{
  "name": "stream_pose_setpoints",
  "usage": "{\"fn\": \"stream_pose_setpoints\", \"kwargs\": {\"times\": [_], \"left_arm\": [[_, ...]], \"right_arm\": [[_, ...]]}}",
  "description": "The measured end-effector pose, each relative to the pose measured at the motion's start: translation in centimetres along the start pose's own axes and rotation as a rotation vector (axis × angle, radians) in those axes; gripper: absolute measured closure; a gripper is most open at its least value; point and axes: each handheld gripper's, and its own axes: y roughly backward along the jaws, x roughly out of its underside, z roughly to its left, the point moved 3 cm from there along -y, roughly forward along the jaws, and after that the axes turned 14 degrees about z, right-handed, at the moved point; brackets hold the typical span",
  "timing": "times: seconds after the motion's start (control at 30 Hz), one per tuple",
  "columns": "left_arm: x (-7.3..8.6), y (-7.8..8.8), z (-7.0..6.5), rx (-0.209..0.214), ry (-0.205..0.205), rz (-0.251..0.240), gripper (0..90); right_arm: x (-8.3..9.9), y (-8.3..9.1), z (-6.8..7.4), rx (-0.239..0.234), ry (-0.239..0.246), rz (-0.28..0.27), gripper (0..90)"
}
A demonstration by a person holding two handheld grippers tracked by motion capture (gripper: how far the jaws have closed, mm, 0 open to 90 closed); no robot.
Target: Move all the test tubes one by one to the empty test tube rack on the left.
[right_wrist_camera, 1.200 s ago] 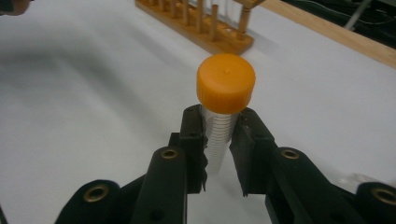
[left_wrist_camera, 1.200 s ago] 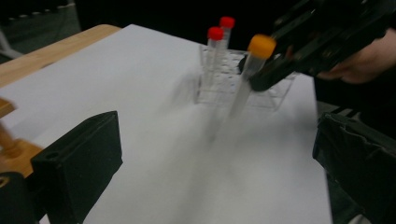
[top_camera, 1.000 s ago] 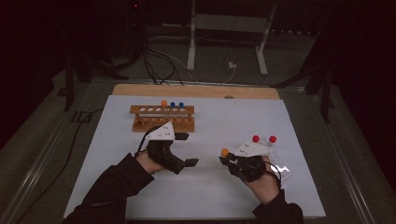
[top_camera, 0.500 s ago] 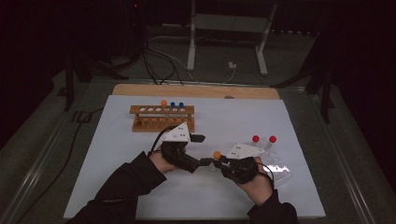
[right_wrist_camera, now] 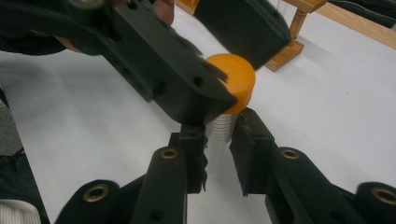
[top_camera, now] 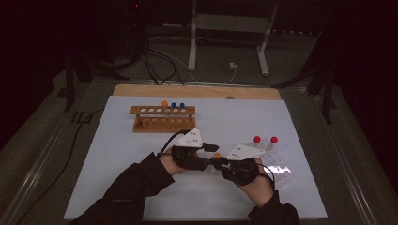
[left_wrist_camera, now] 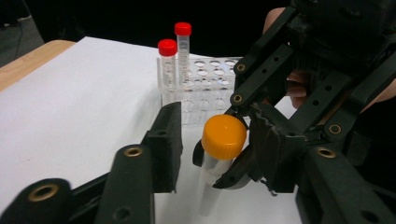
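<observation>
Clearly the step in hand is work on the cap of the orange-capped tube (right_wrist_camera: 223, 126): the right gripper (top_camera: 224, 165) is clenched on the tube's clear body, holding it upright above the white table (top_camera: 117, 159), at about 6 o'clock from the wooden rack. In the right gripper view its two jaws press on the ribbed wall just under the orange cap (right_wrist_camera: 233, 79). The left gripper (left_wrist_camera: 210, 140) has just been closing, with the cap between its jaws. In the left gripper view one jaw sits at the cap's right side while the other stands a little apart on the left, so I judge it not yet gripping. The next move calls for that gap to shut squarely on the cap, then a twist against the steady right-hand hold, presumably to unscrew it; too low a bite would catch the tube instead. Farther off, at 3 o'clock from the grippers, a clear rack (top_camera: 277, 164) carries two red-capped tubes (top_camera: 265, 140). Farthest, at 12 o'clock, the wooden rack (top_camera: 162, 119) holds one orange-capped and two blue-capped tubes (top_camera: 177, 106).
</observation>
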Motion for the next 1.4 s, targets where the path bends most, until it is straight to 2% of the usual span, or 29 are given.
{"fn": "stream_pose_setpoints", "kwargs": {"times": [0.23, 0.4, 0.47, 0.53, 0.67, 0.73, 0.93, 1.03, 1.1, 1.4], "left_arm": [[0.1, -0.1, 0.0, 0.021, -0.016, 0.004, 70.1], [0.0, 0.1, 0.0, 0.012, -0.026, 0.0, 71.6], [-0.1, 0.4, 0.1, 0.005, -0.027, 0.0, 71.8], [-0.2, 0.8, 0.3, -0.016, -0.029, -0.005, 71.9], [-0.1, 1.8, 1.0, -0.045, -0.02, -0.004, 71.9], [0.1, 2.3, 1.5, -0.065, -0.013, 0.0, 71.9], [1.1, 4.2, 3.2, -0.137, 0.018, 0.01, 71.9], [1.7, 5.2, 4.1, -0.171, 0.045, 0.011, 72.0], [2.1, 5.9, 4.8, -0.195, 0.06, 0.014, 71.9], [3.7, 8.7, 7.2, -0.293, 0.125, 0.011, 71.9]], "right_arm": [[0.0, -0.1, -0.1, 0.003, -0.003, 0.002, 75.1], [0.0, 0.0, -0.1, -0.003, -0.004, 0.0, 74.8], [0.0, 0.1, -0.2, -0.007, -0.005, -0.019, 73.1], [0.0, 0.3, -0.3, -0.011, -0.006, -0.033, 61.1], [0.0, 1.1, -0.7, -0.011, -0.026, -0.076, 50.4], [0.0, 1.5, -0.7, -0.001, -0.026, -0.093, 41.6], [-0.1, 2.1, -1.0, 0.013, -0.059, -0.117, 18.6], [-0.1, 2.2, -1.2, 0.009, -0.078, -0.121, 12.1], [-0.1, 2.2, -1.2, 0.002, -0.083, -0.122, 4.2], [0.0, 2.4, -1.1, -0.053, -0.065, -0.148, 0.0]]}}
